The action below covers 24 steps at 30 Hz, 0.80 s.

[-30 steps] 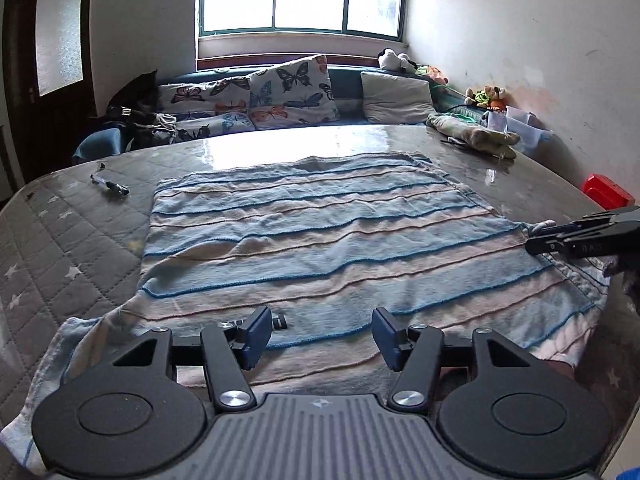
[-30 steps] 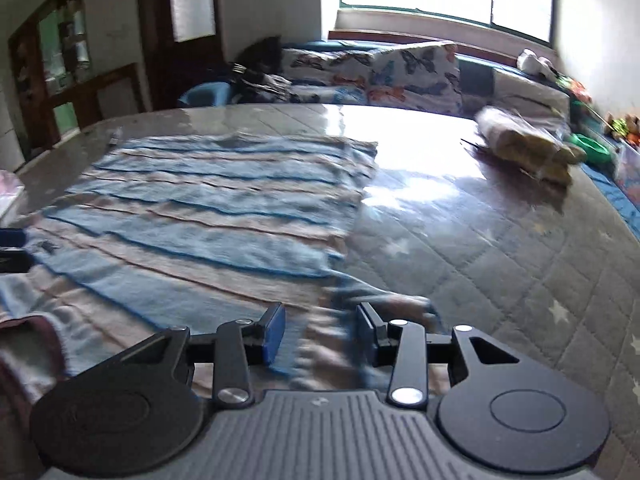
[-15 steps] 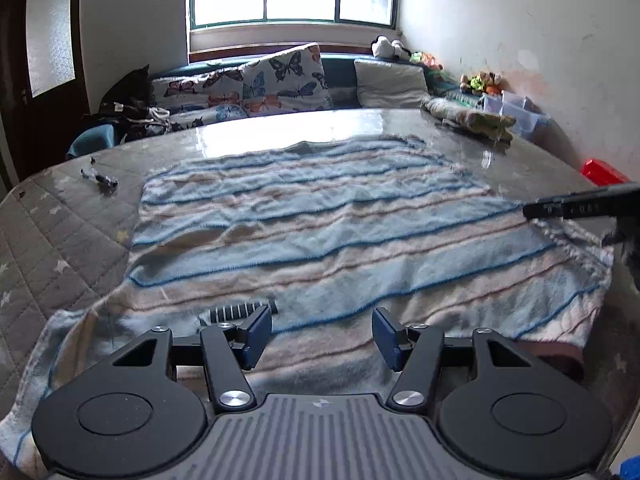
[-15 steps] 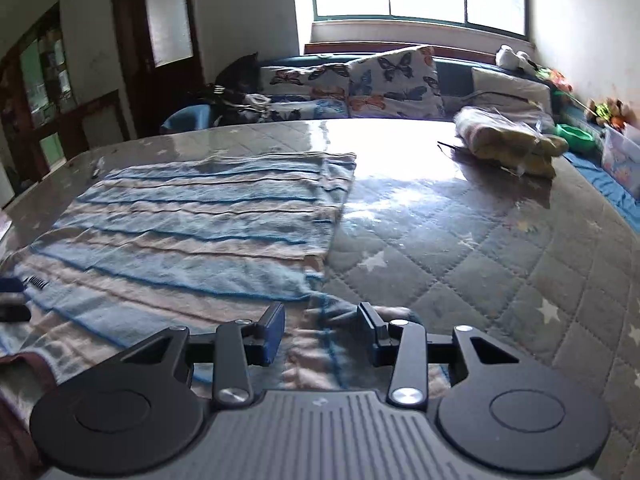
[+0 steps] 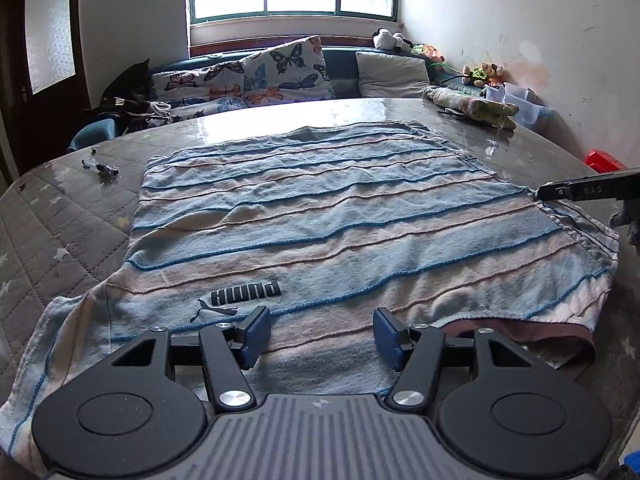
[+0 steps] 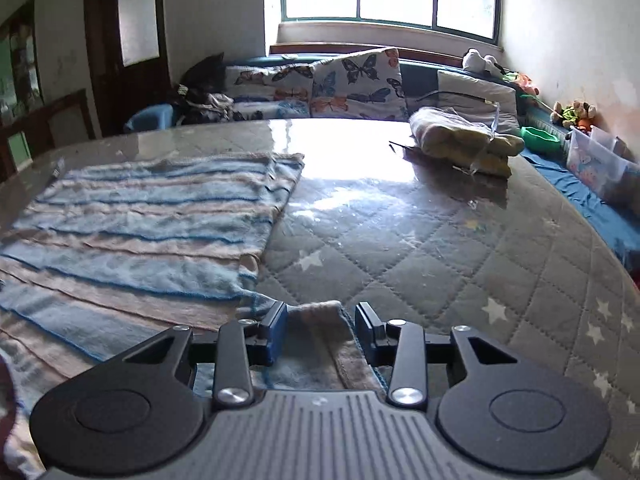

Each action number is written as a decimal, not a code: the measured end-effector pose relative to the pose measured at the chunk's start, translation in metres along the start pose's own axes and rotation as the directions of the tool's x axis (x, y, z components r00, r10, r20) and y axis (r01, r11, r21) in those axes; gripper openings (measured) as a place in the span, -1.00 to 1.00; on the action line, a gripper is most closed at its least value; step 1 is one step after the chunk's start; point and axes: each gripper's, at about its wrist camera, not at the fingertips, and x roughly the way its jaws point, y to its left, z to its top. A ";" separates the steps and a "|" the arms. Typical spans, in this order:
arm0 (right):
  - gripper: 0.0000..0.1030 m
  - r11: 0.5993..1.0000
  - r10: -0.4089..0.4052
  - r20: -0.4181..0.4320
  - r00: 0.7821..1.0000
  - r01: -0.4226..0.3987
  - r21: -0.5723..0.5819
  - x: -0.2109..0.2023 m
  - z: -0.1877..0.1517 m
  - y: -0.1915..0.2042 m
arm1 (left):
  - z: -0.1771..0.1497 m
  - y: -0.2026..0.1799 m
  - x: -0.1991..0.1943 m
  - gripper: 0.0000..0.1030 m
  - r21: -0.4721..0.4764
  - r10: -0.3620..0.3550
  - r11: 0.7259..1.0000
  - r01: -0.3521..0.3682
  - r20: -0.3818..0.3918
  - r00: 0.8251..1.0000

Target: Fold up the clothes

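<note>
A: What writing is showing?

B: On the striped T-shirt [image 5: 320, 216], black raised letters are sitting upside down at lower left of the left wrist frame, next to a leaping-cat logo; they are reading as PUMA. Small characters are also showing on the dark finger of the right gripper [image 5: 588, 190] at the right edge, too small to read.

A: Where is the shirt lying?

B: It is lying spread flat on the quilted, star-printed tabletop [image 5: 60, 240], filling the middle of the left view. In the right view the shirt [image 6: 140, 224] is covering the left half of the frame.

A: And the fingers?

B: The left gripper [image 5: 320, 334] is hovering over the near hem with its fingers released and spread wide. The right gripper [image 6: 320, 332] is also standing released, a bunched bit of sleeve lying between its fingers, ungripped as far as I can tell.

A: Anything hard to make out?

B: A small dark object [image 5: 100, 168] is lying at upper left, unidentifiable. A yellowish bundle [image 6: 464, 144] in clear plastic is resting far right; its contents are unclear.
</note>
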 end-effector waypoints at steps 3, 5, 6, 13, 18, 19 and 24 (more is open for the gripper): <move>-0.20 0.999 -0.042 -0.003 0.999 0.042 0.019 0.006 -0.002 -0.005 | 0.000 0.001 0.000 0.17 0.000 0.000 1.000 0.000 0.002 1.000; -0.18 0.998 -0.055 -0.004 0.999 0.055 0.033 0.004 -0.003 -0.008 | -0.001 0.001 0.000 0.17 0.002 0.001 1.000 -0.001 0.002 1.000; -0.18 0.998 -0.063 -0.004 0.998 0.063 0.030 0.004 -0.003 -0.009 | -0.001 0.001 0.000 0.18 0.002 0.001 1.000 -0.001 0.002 1.000; -0.18 0.999 -0.045 0.021 0.999 0.045 -0.025 -0.024 -0.009 0.000 | 0.002 -0.001 -0.001 0.18 -0.001 0.002 1.000 -0.002 -0.004 1.000; -0.08 0.989 0.072 0.010 0.997 -0.070 -0.134 -0.051 -0.024 0.035 | 0.007 -0.015 -0.007 0.20 0.021 -0.029 0.999 0.029 0.016 0.999; -0.01 0.983 0.098 0.004 0.995 -0.096 -0.159 -0.054 -0.027 0.044 | 0.008 -0.019 -0.008 0.22 0.029 -0.038 0.999 0.037 0.021 0.999; 0.01 0.935 0.224 -0.035 0.974 -0.225 -0.274 -0.067 -0.044 0.084 | 0.015 -0.037 -0.011 0.25 0.060 -0.075 0.996 0.073 0.041 0.996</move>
